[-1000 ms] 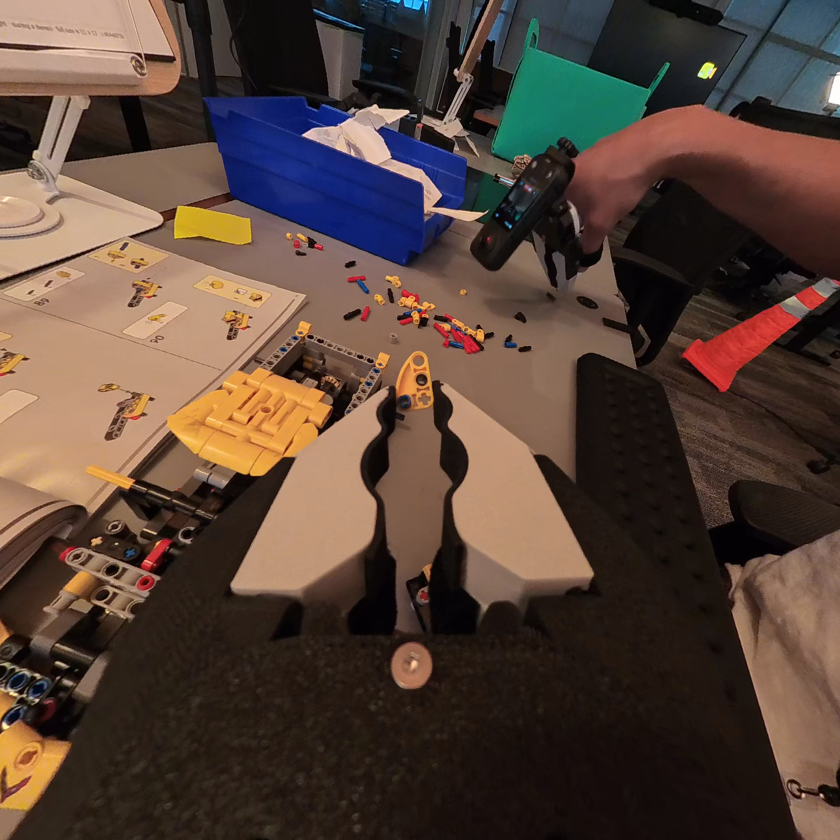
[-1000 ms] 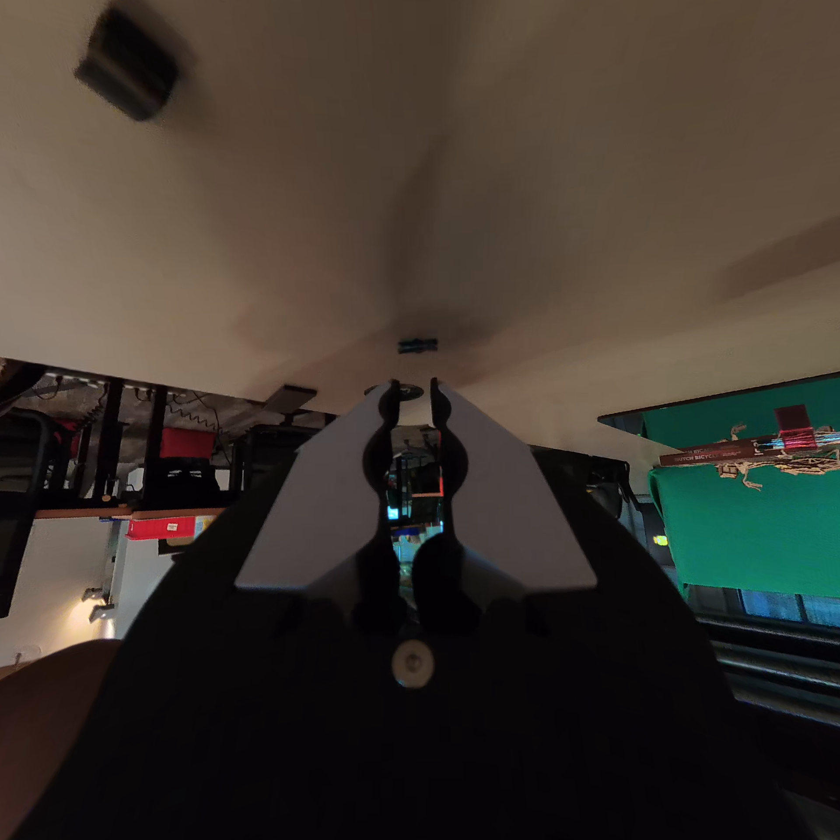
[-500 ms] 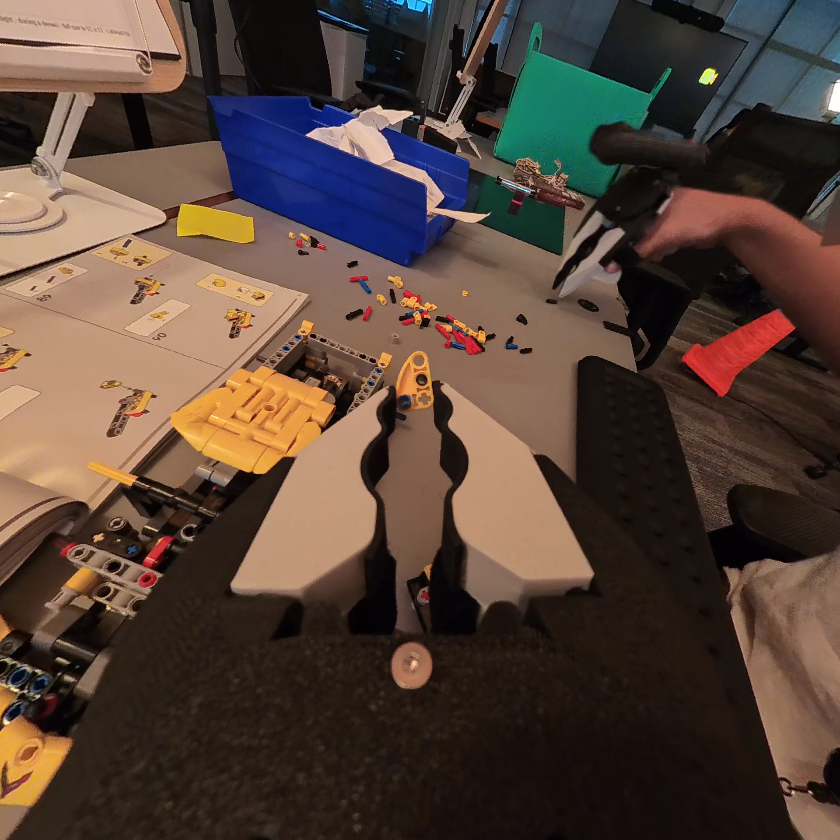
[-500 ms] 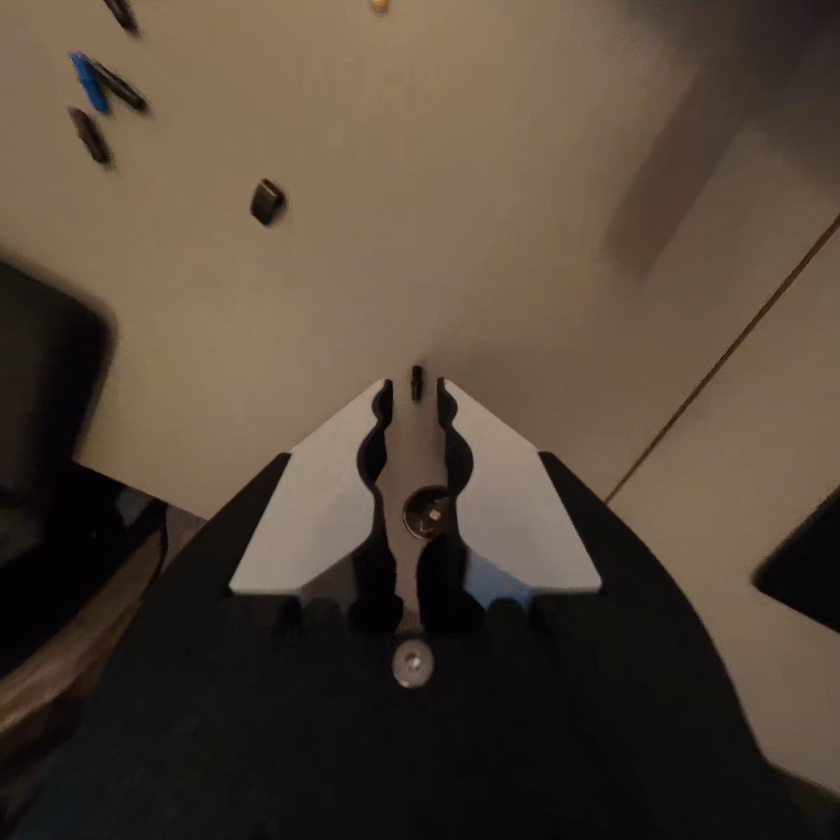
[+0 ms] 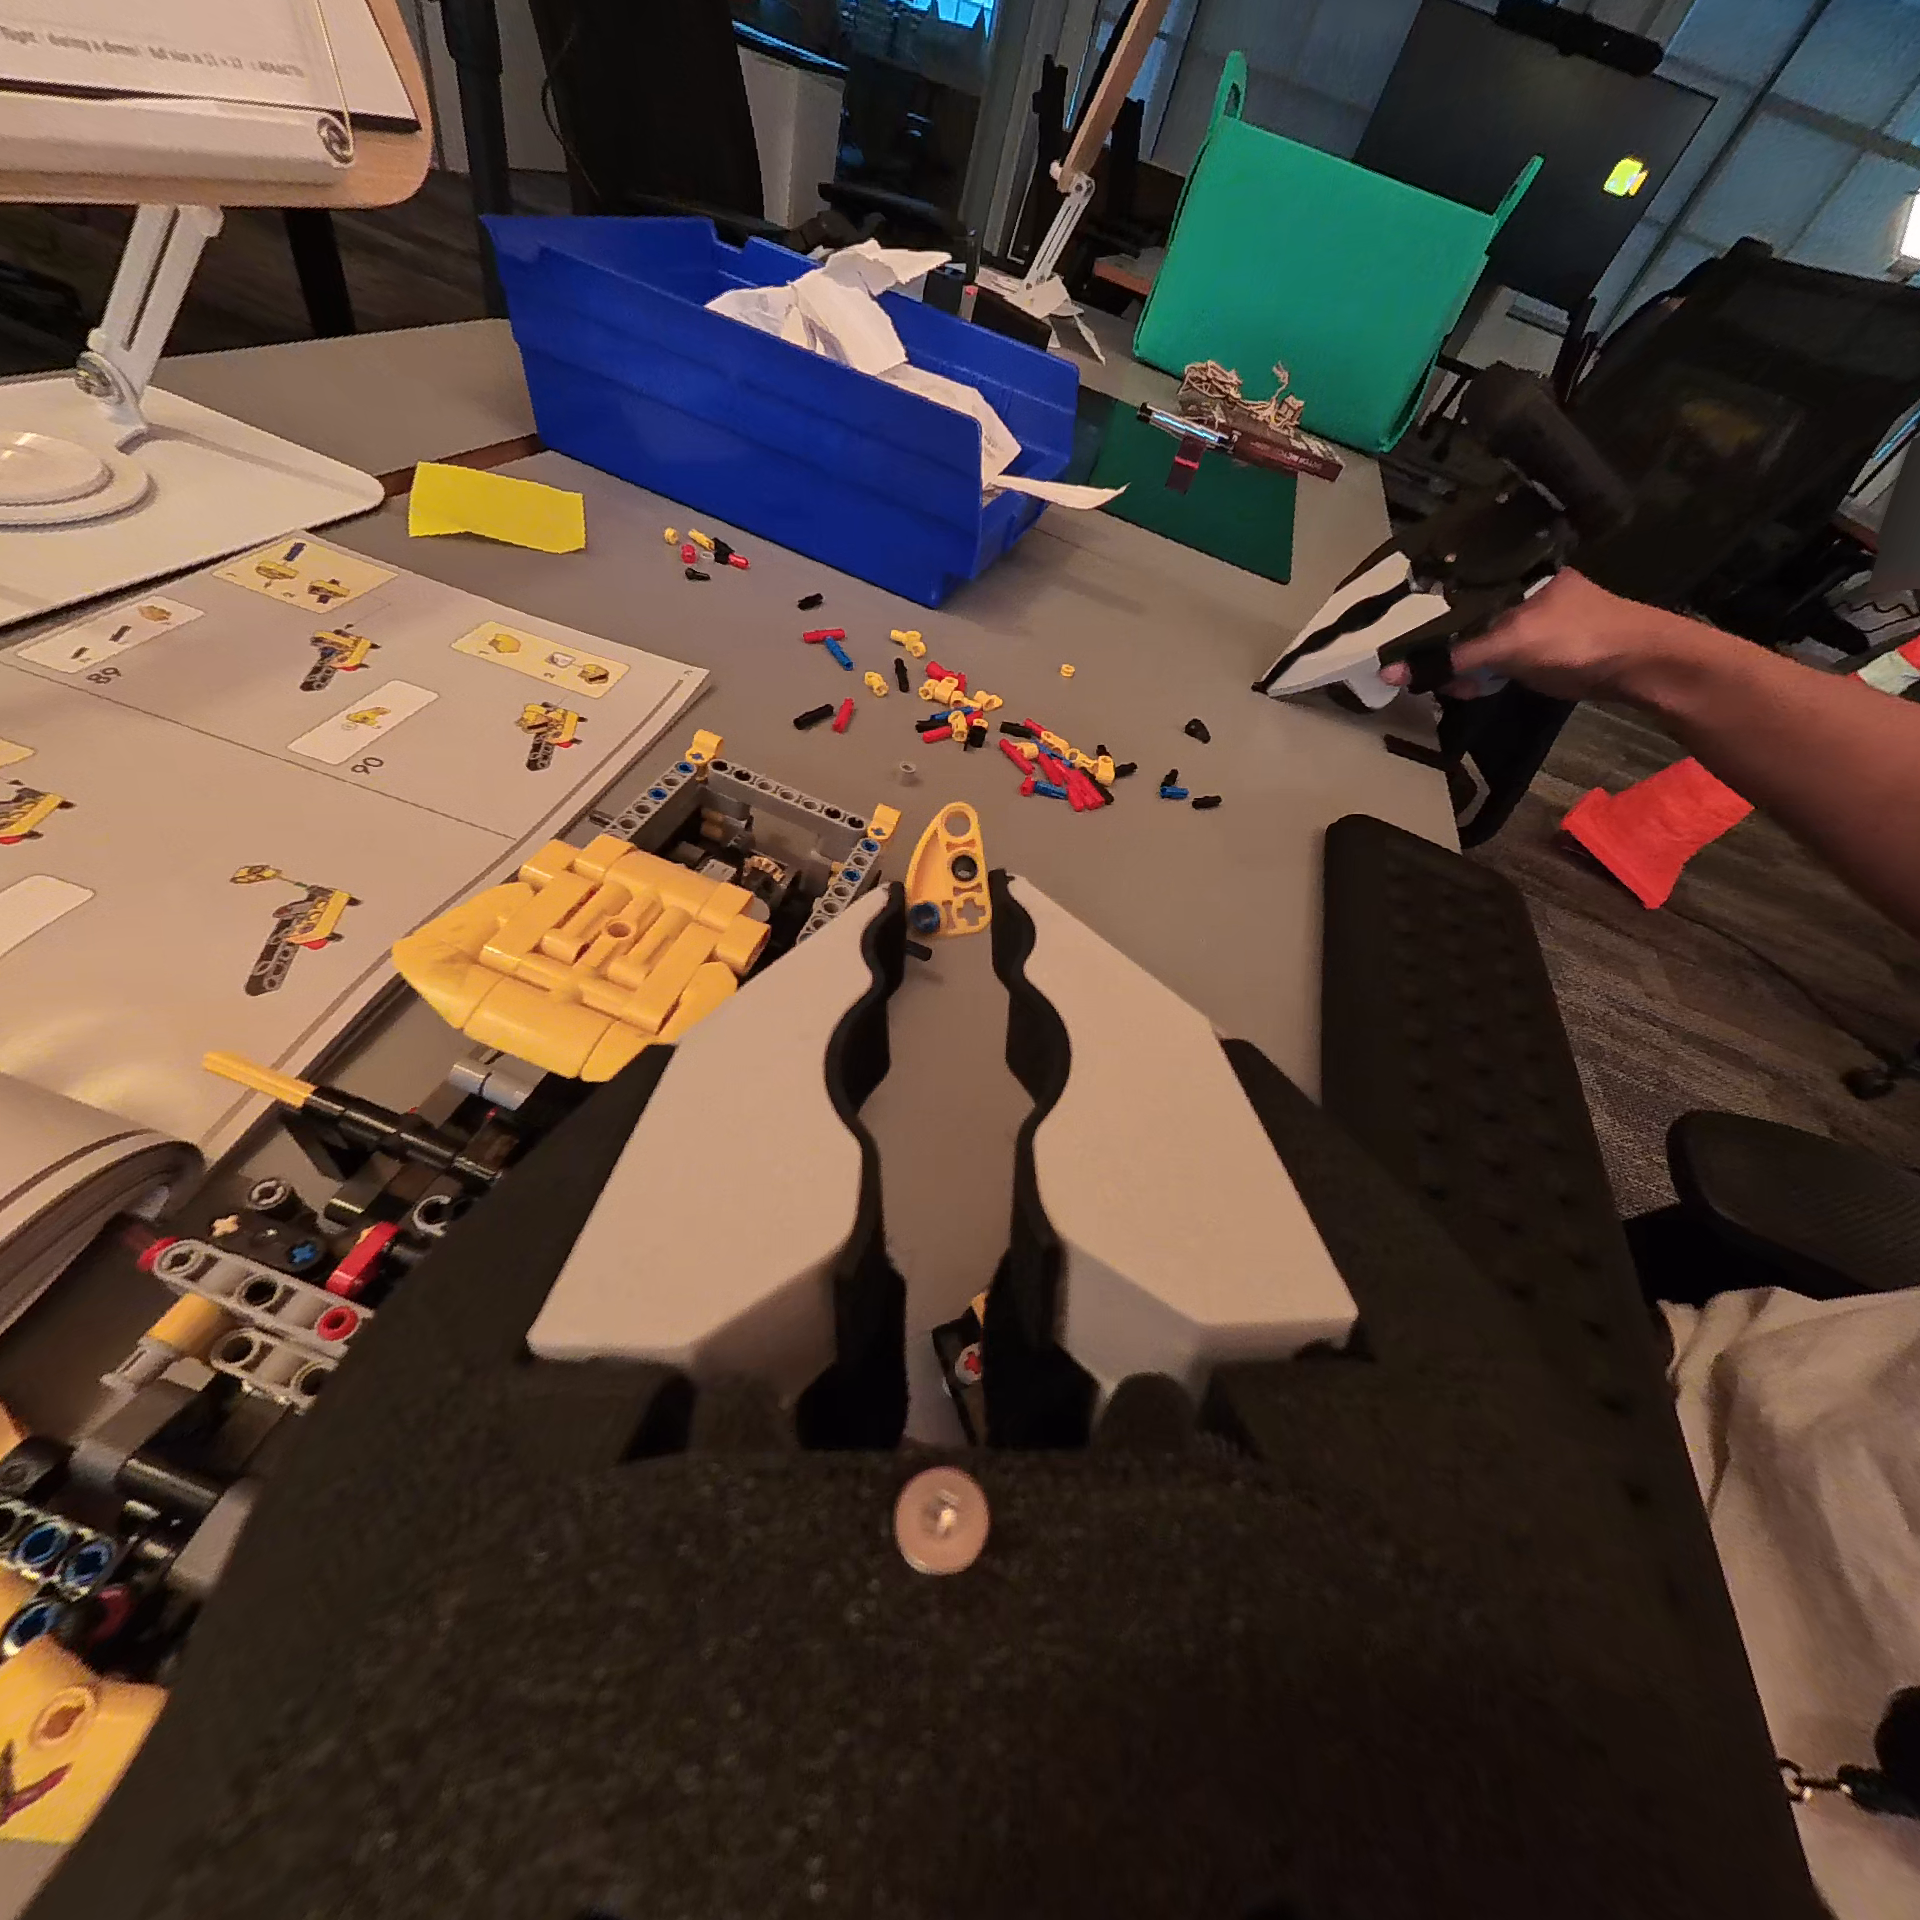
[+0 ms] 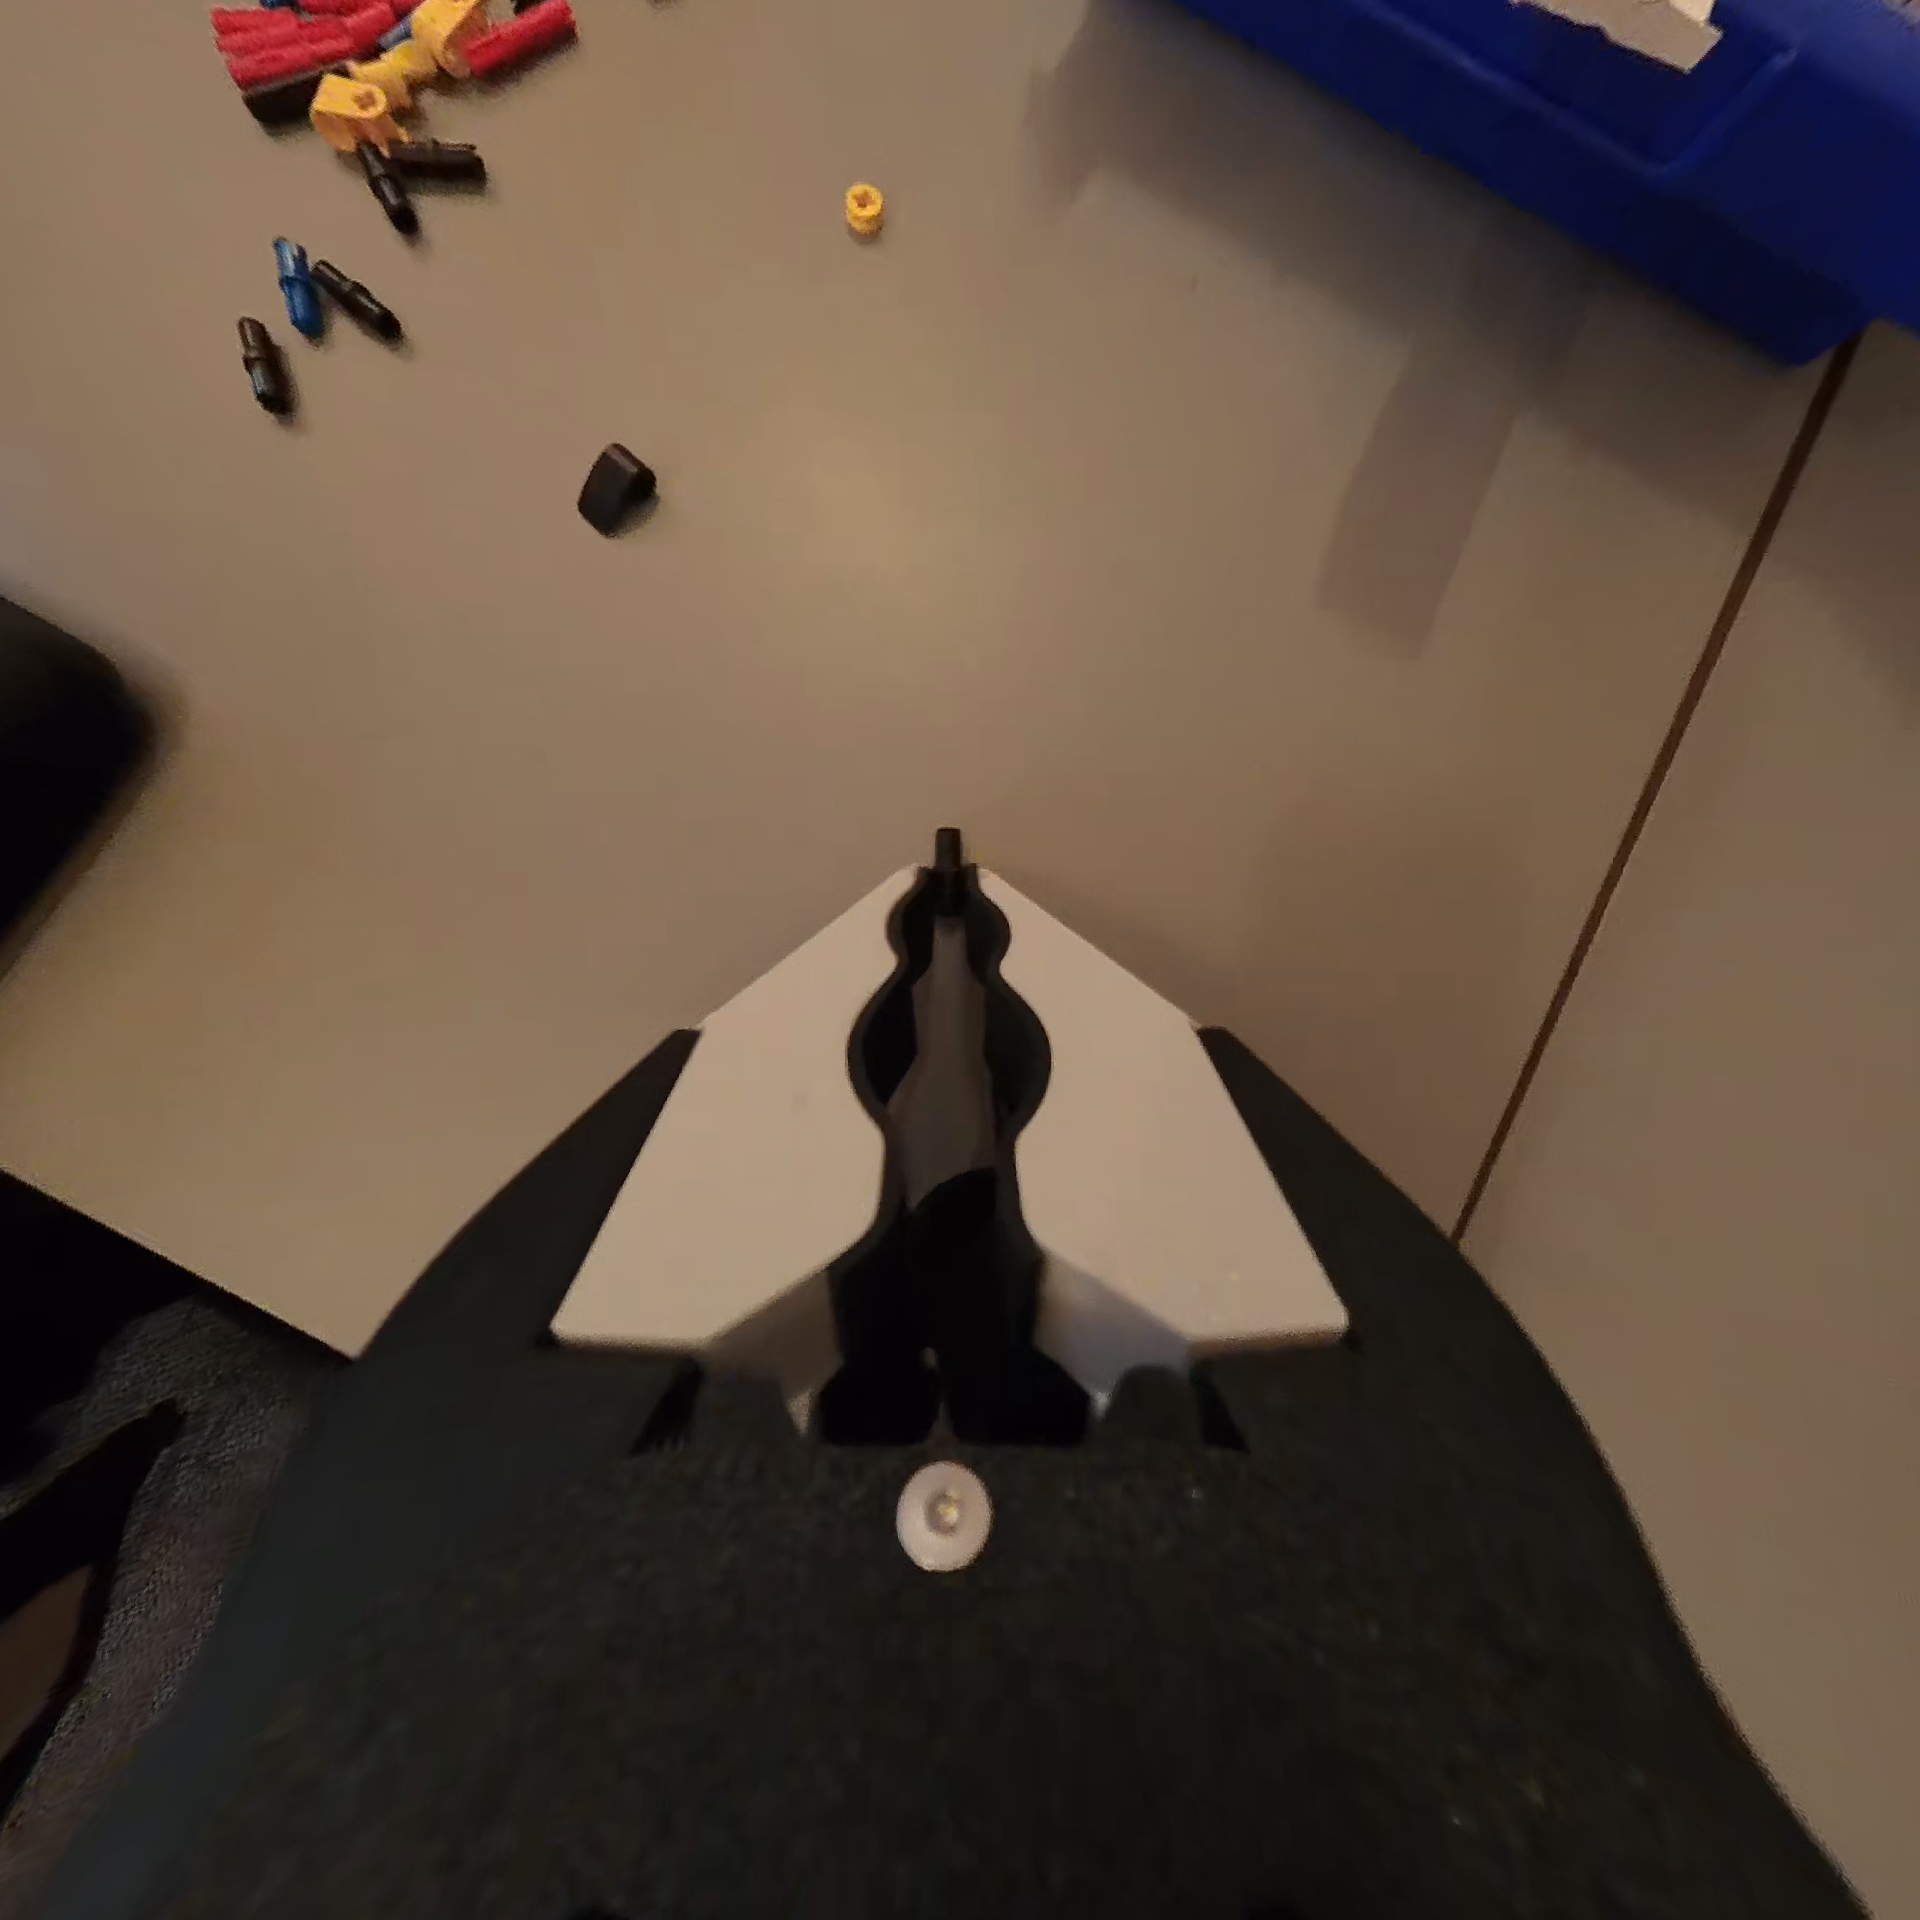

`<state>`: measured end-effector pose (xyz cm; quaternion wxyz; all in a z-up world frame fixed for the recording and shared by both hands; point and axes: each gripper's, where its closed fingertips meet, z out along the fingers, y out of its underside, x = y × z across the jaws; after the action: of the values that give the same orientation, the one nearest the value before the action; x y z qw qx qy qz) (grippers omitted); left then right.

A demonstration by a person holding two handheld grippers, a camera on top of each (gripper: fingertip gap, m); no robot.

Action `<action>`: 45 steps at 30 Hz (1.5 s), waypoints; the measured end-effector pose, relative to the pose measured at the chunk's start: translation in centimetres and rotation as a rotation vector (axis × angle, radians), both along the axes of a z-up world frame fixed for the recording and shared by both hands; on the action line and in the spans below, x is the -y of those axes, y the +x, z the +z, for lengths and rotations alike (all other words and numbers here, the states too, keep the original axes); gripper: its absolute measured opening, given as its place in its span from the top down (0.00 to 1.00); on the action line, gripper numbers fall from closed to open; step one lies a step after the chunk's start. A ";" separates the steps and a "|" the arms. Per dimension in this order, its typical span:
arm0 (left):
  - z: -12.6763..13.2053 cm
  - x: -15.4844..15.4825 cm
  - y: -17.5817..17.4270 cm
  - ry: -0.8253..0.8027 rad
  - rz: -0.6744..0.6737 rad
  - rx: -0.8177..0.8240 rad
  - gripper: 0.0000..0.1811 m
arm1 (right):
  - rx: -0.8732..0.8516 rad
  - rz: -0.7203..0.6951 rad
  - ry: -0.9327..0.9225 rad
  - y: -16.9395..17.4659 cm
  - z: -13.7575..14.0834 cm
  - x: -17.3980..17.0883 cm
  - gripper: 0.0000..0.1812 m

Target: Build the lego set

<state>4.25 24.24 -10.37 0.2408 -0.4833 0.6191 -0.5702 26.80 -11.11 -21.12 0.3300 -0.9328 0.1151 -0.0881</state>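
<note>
My left gripper [image 5: 943, 902] is shut on a small yellow lego plate [image 5: 951, 871] with a blue pin, held upright just right of the half-built yellow and grey lego model [image 5: 644, 914]. My right gripper [image 6: 948, 873] is shut on a small black pin [image 6: 947, 850] that sticks out of its tips, low over the bare grey table [image 6: 935, 582]. It also shows in the left wrist view [image 5: 1351, 649], held by a hand at the table's right edge. Loose red, yellow, blue and black pins [image 5: 997, 727] lie scattered between the two grippers.
A blue bin [image 5: 769, 416] with crumpled paper stands at the back; its corner shows in the right wrist view [image 6: 1662, 156]. An open instruction booklet [image 5: 260, 748] lies left. A black perforated pad [image 5: 1455, 1039] lies right. A green bag [image 5: 1320, 260] stands behind. More lego parts [image 5: 260, 1288] lie near left. About 45 centimeters separates my left fingertips from my right.
My right gripper swung down from pointing upward to pointing at the table, closed on the black pin and moved toward the pin pile. My left gripper has stayed still with the yellow plate.
</note>
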 end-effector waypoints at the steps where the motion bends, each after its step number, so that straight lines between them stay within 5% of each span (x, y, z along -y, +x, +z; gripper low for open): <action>1: 0.0 0.0 0.0 0.001 0.001 0.000 0.92 | -0.006 0.000 -0.018 0.0 0.0 0.0 0.98; 4: -0.1 0.0 0.0 0.004 0.002 -0.002 0.92 | -0.036 0.014 -0.156 0.0 0.8 -0.4 0.98; 11: 0.0 0.4 -0.1 0.004 -0.010 0.000 0.91 | -0.331 0.030 -0.913 -0.7 2.4 2.5 0.98; 17: 0.0 0.4 -0.1 0.007 -0.010 -0.001 0.91 | -0.455 -0.065 -1.324 -0.3 2.6 4.7 0.98; 45: -0.4 0.5 0.0 0.021 -0.014 -0.010 0.91 | -0.427 -0.060 -1.383 -0.1 0.8 5.0 0.93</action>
<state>4.26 23.78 -10.74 0.2387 -0.4793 0.6297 -0.5628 26.70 -16.09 -20.36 -0.3679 -0.9214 0.1206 0.0342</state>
